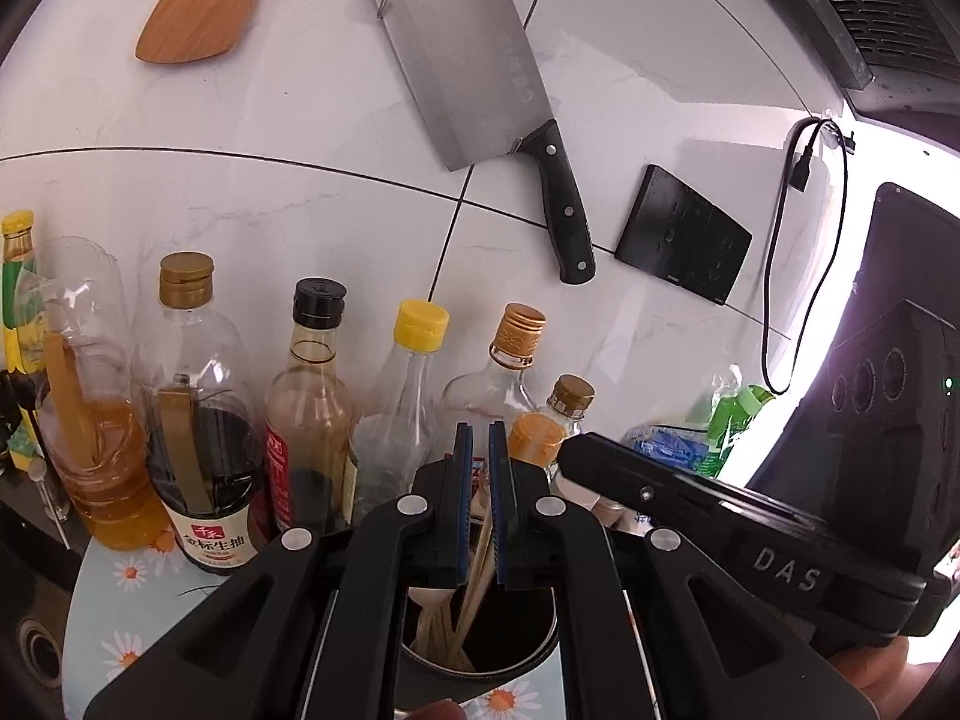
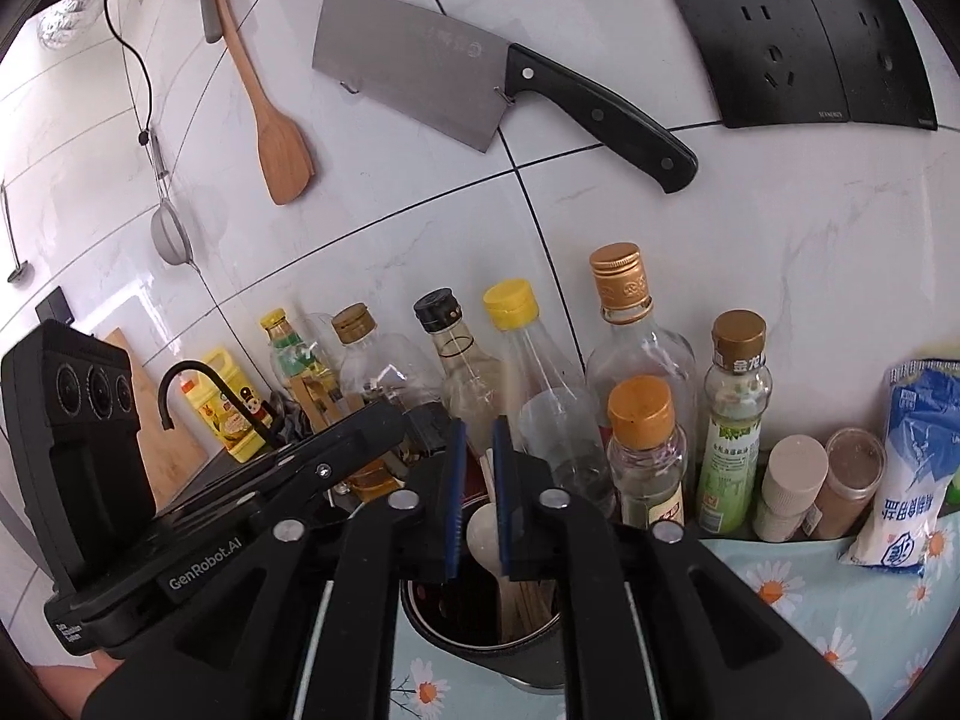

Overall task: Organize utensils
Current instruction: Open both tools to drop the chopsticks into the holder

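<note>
- Hovering over a round, dark metal utensil holder [image 1: 534, 654], the left gripper [image 1: 480, 438] is clenched, nothing clearly held.
- Slim wooden chopsticks [image 1: 474, 588] stand inside the holder, near the glass bottles [image 1: 312, 408].
- Right gripper [image 2: 479, 438] sits nearly closed around a pale, smooth spoon [image 2: 483, 534], grip uncertain.
- Daisy-print cloth covers the surface [image 2: 810, 588].

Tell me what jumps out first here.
The cleaver hanging on the white tiled wall, with a wooden spatula to its left. Below stands a row of bottles. Nearest, both grippers hover over a round utensil holder of chopsticks.
</note>
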Demonstrator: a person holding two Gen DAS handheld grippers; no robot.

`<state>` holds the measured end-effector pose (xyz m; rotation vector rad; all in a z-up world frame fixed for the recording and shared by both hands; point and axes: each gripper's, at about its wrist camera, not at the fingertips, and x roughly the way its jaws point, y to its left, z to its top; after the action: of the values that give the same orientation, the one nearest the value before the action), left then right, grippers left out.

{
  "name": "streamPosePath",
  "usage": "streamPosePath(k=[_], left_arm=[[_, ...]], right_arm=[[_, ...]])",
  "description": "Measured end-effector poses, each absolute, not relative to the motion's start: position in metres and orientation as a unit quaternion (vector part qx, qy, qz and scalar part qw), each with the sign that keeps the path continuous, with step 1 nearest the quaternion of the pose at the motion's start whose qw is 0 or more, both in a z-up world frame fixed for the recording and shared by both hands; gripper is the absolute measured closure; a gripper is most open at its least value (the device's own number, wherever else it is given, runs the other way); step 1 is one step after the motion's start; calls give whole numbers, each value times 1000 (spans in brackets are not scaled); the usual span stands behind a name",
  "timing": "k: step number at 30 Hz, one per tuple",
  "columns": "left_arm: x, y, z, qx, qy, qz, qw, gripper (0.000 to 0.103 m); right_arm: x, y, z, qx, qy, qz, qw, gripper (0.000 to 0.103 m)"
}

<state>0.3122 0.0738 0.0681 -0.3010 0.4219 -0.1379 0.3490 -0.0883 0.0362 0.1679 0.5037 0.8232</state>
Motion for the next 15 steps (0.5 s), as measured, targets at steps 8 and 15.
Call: streamPosePath(k=[8,15], left_arm=[[302,75,70,-150,214,-71,963,98],[277,72,77,-138,213,-77,964,80]], right_arm=[[337,-97,40,83,243,392,883,84],[314,-109,43,86,249,386,884,83]])
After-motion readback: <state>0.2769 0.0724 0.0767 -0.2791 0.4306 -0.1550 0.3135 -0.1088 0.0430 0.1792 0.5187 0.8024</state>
